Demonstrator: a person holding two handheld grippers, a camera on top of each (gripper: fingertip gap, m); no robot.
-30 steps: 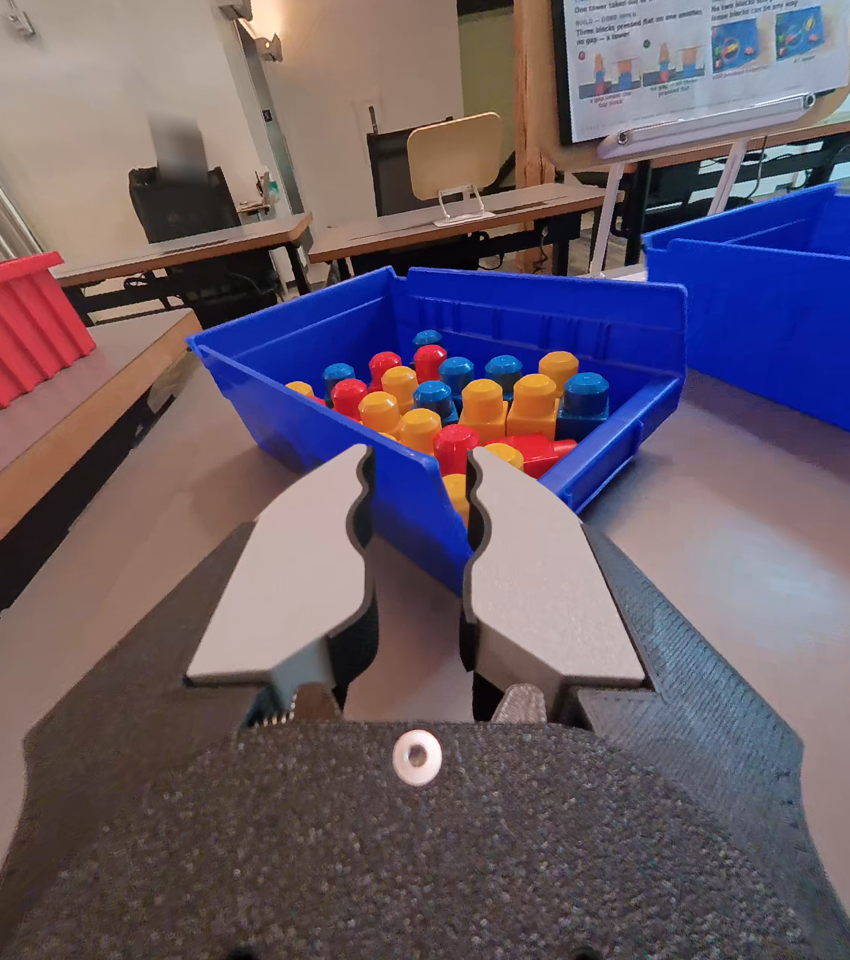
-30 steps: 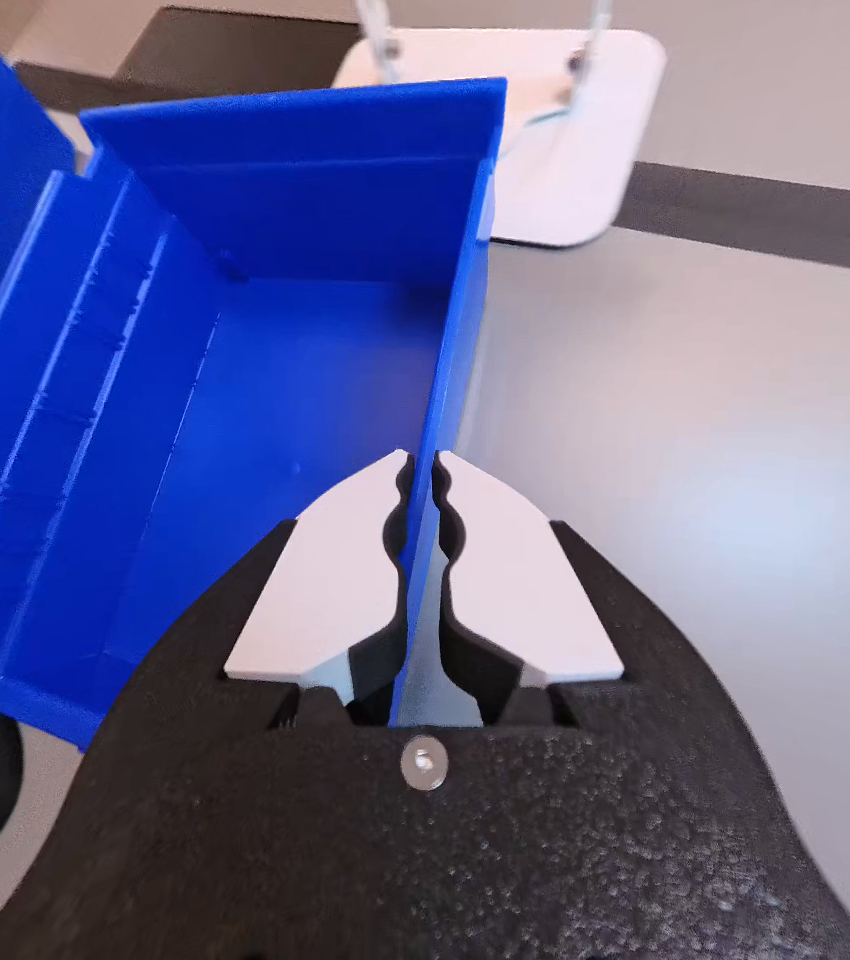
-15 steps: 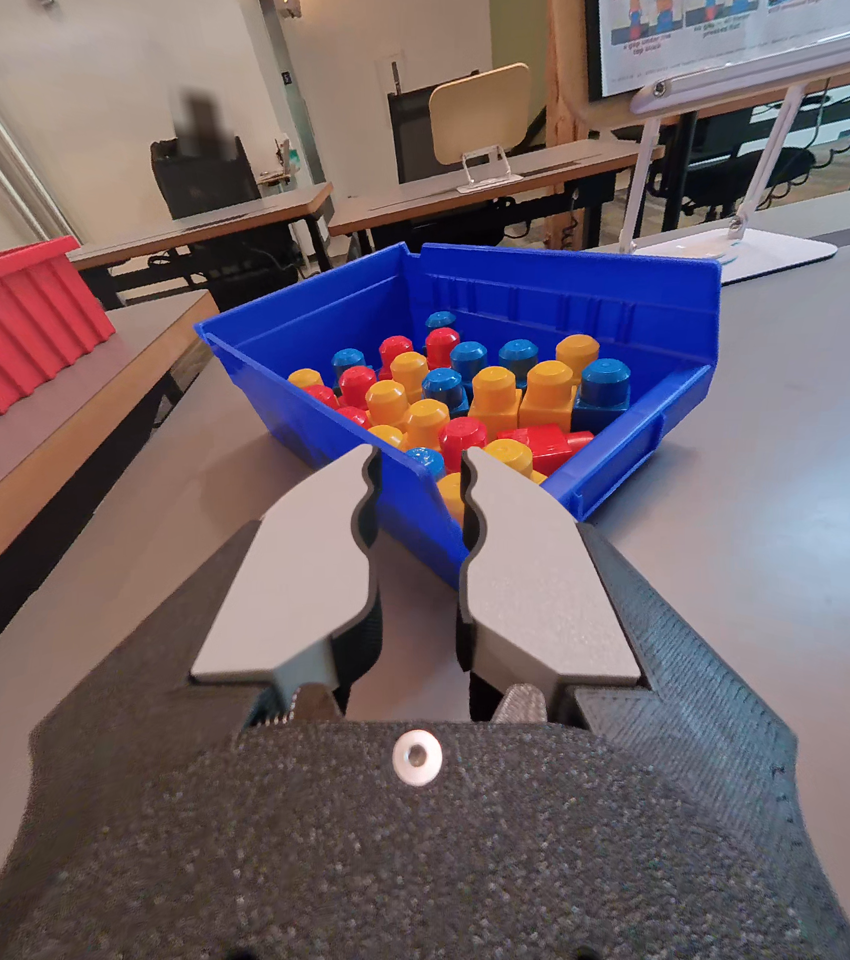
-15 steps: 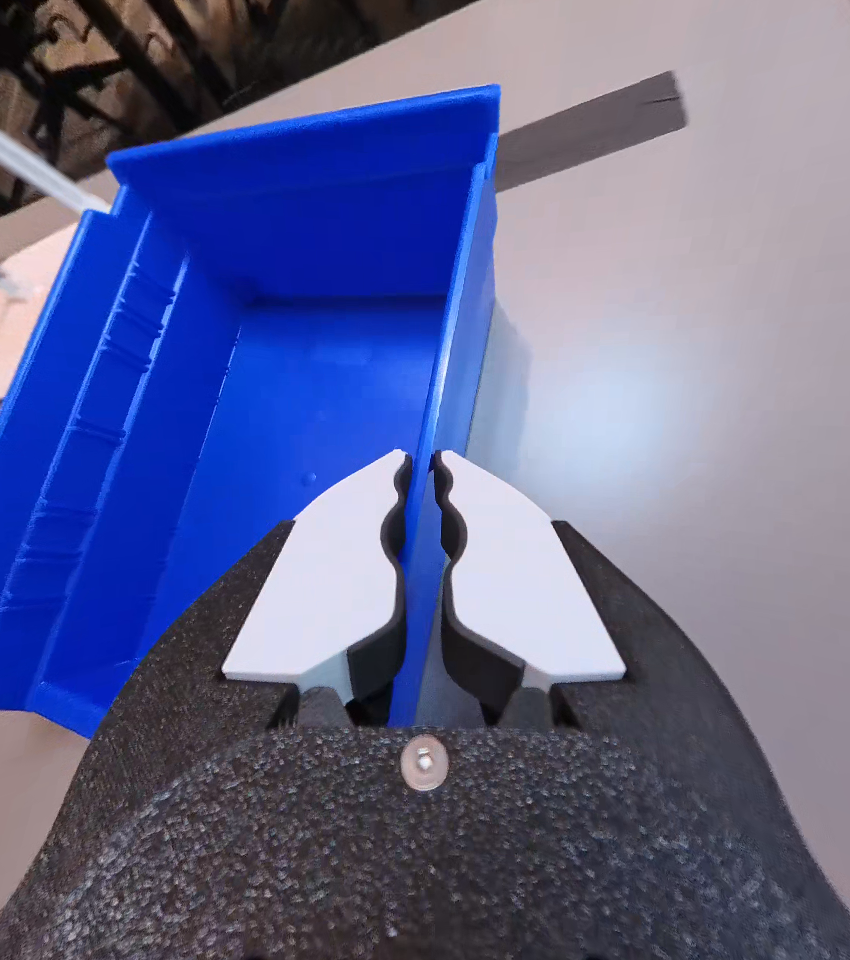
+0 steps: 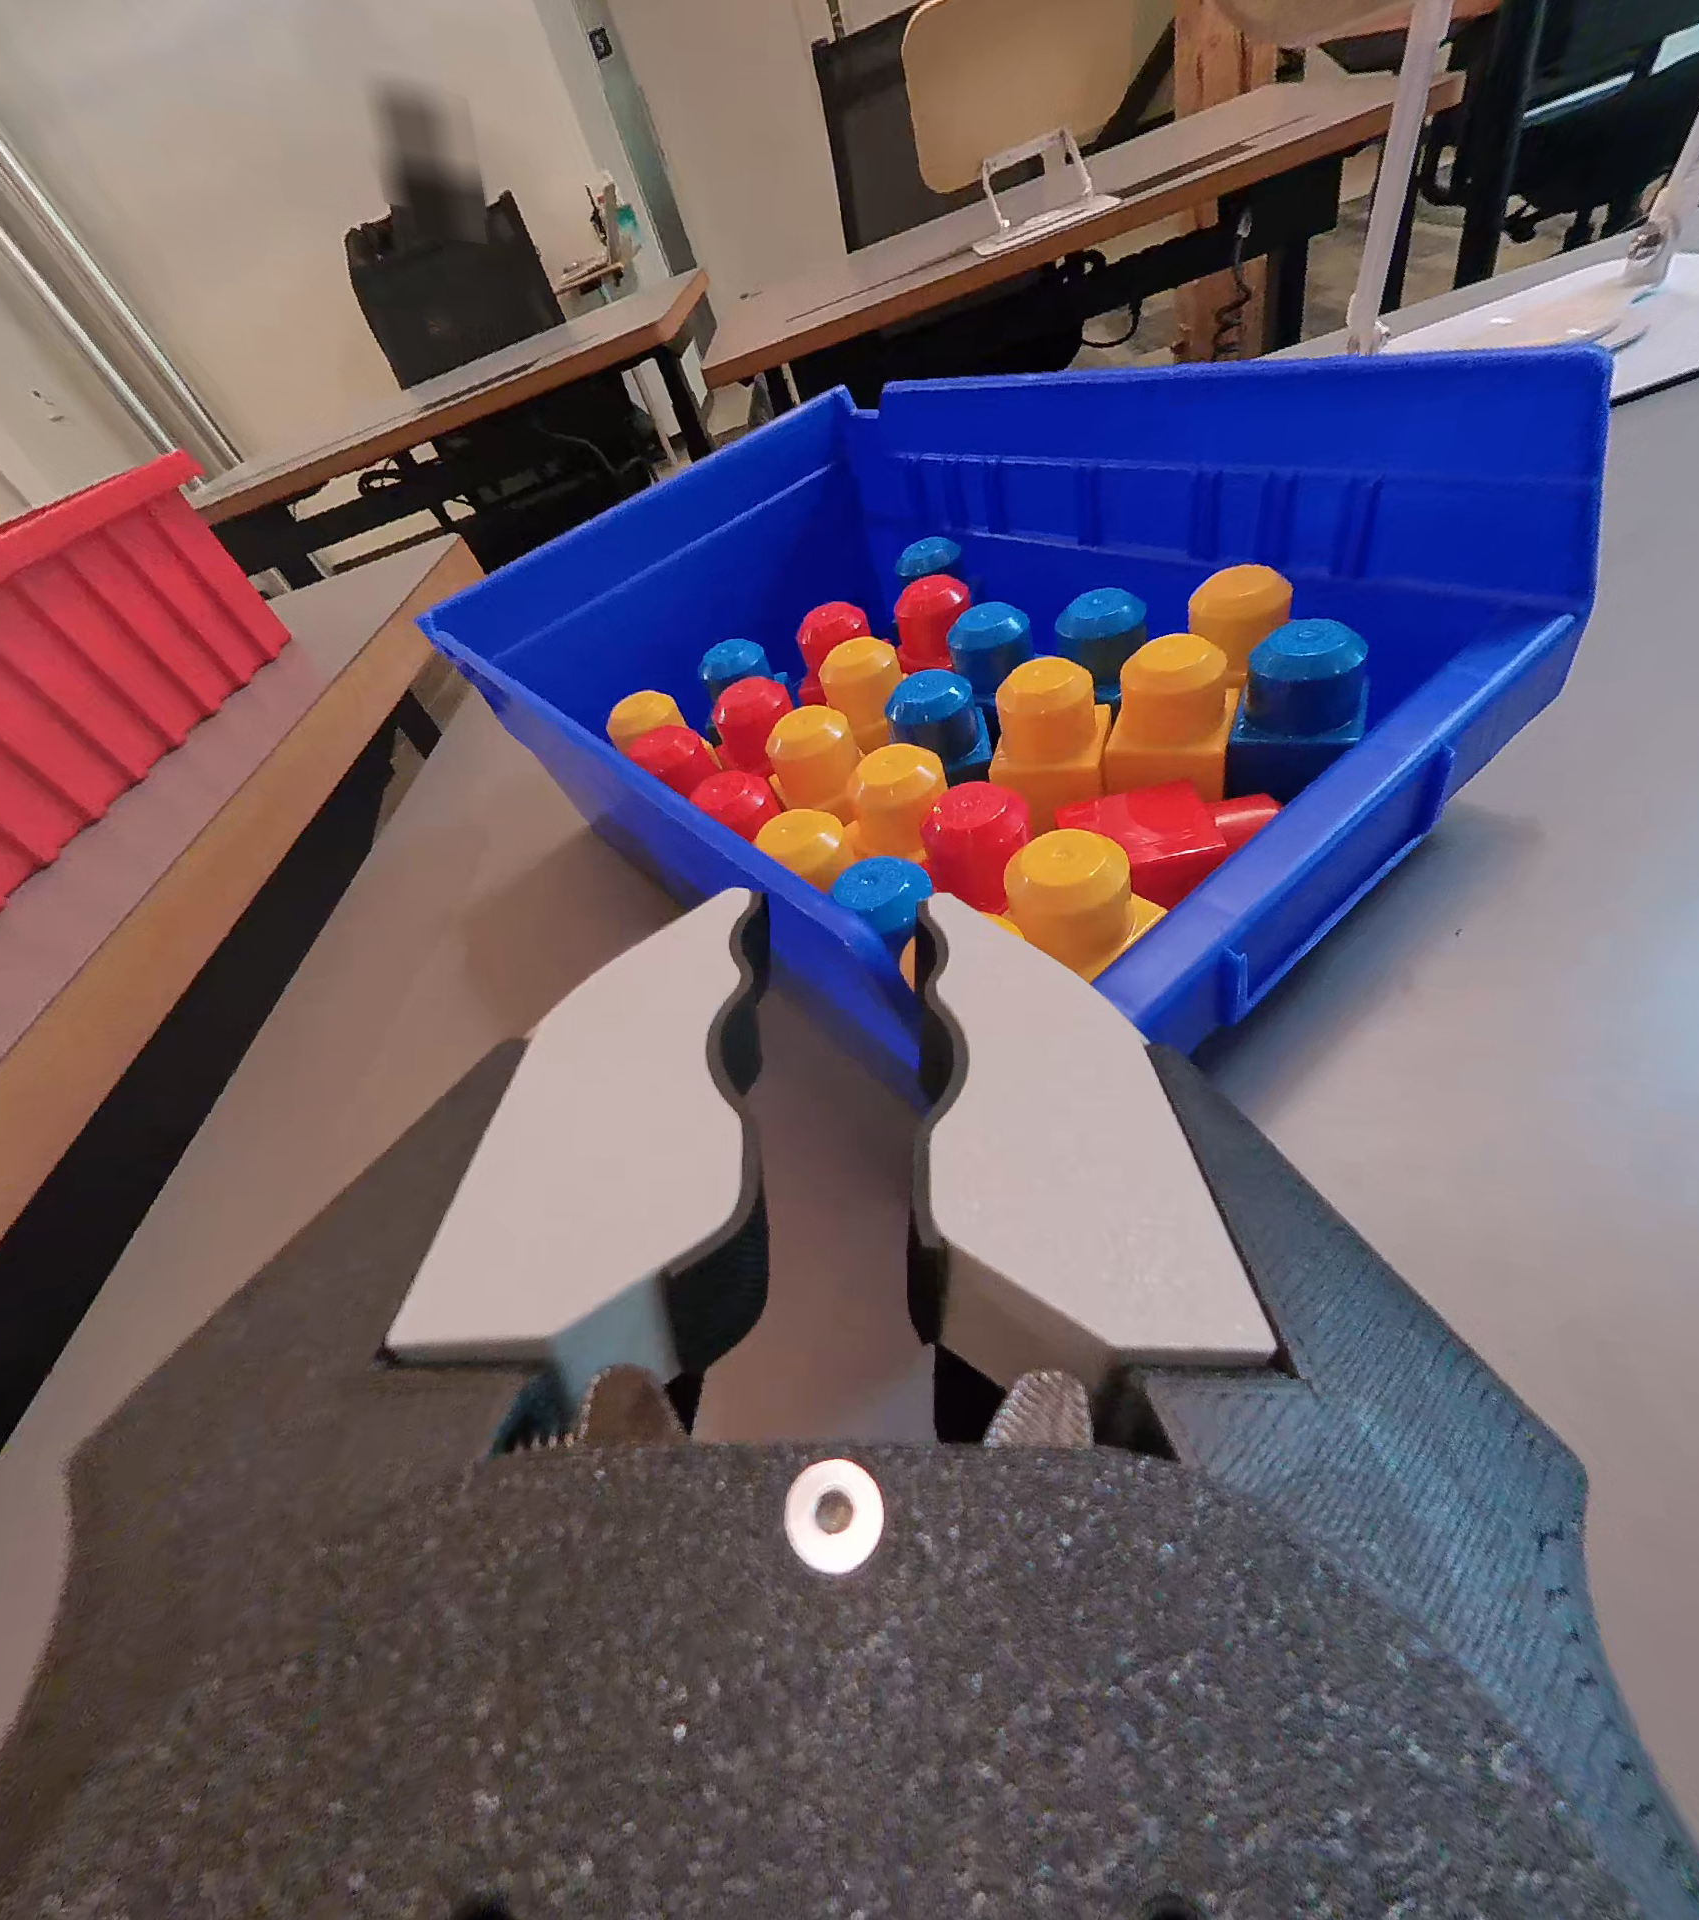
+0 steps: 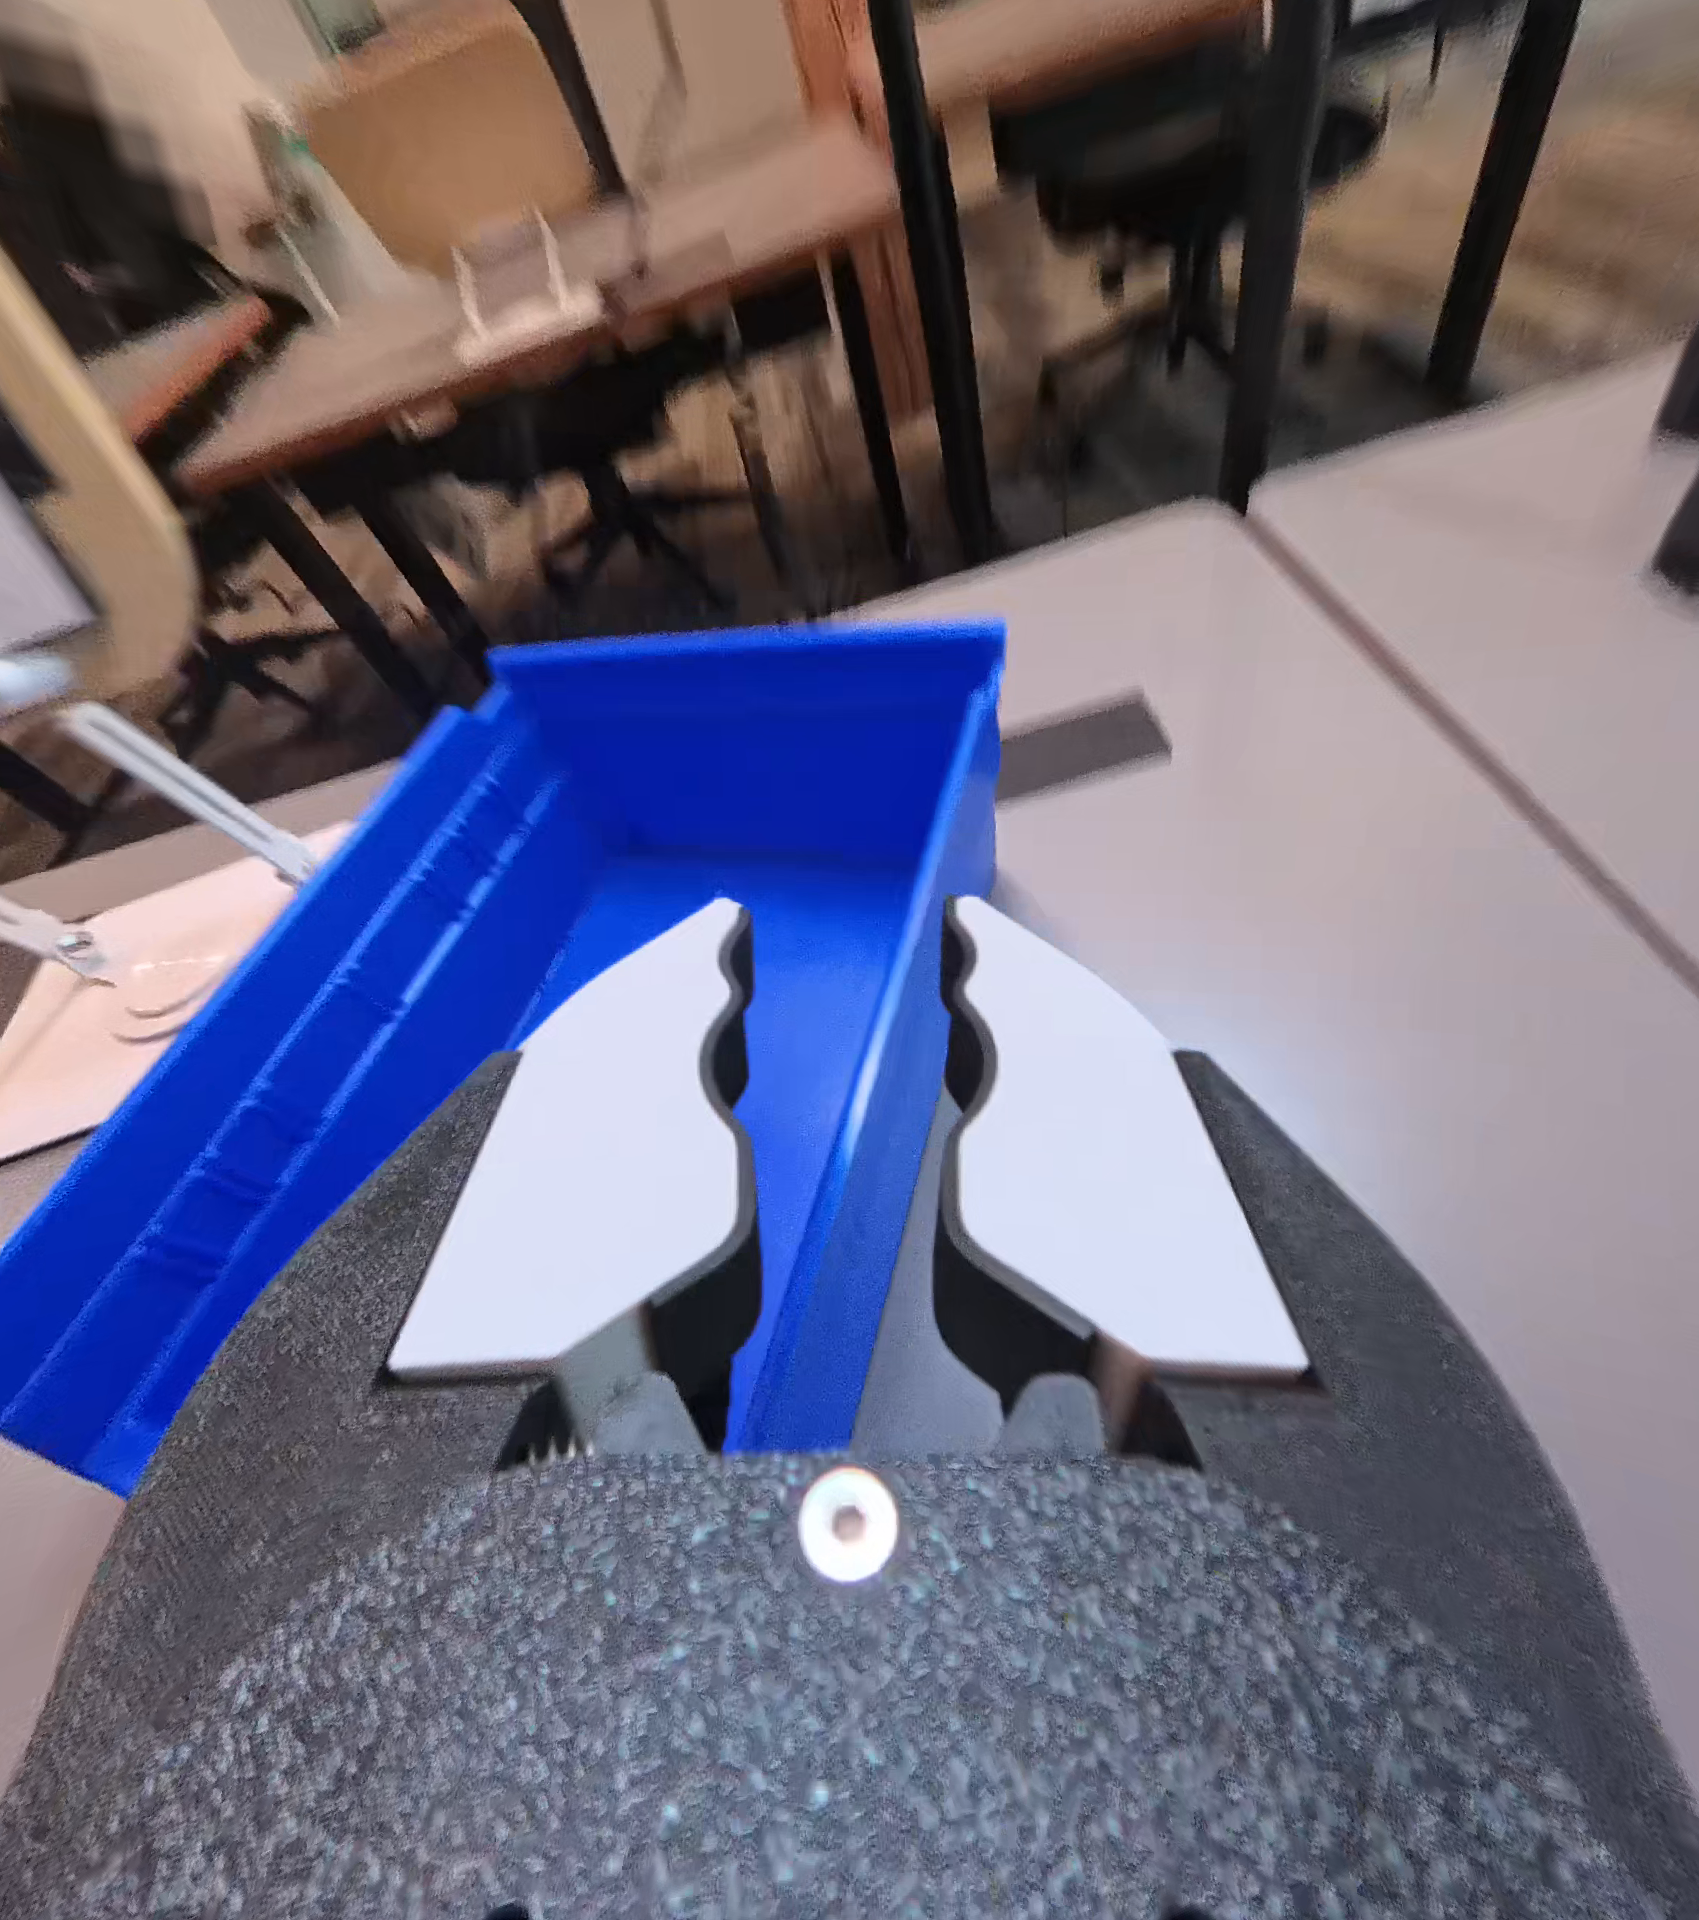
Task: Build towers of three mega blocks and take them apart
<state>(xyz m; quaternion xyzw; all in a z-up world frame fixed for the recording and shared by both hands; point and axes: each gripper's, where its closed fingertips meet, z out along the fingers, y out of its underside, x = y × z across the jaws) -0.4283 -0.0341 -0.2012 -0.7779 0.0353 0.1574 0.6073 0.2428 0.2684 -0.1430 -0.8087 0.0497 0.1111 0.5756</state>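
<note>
left claw (image 5: 840, 925) part open, holding nothing, tips at near corner of blue bin (image 5: 1240, 488) full of red, yellow and blue mega blocks (image 5: 1047, 717) on grey desk (image 5: 1551, 1039). right claw (image 6: 845, 925) open, astride right wall of empty blue bin (image 6: 751, 727), not gripping.

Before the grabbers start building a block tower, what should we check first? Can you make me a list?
1. Blocks ready in the full blue bin: ok.
2. Left gripper open and empty: ok.
3. Right gripper open: ok.
4. Right gripper clear of the empty blue bin: not ok, its side wall sits between the jaws.
5. Bare grey table for building: ok.
6. Other gripper out of the way: cannot tell.
</note>
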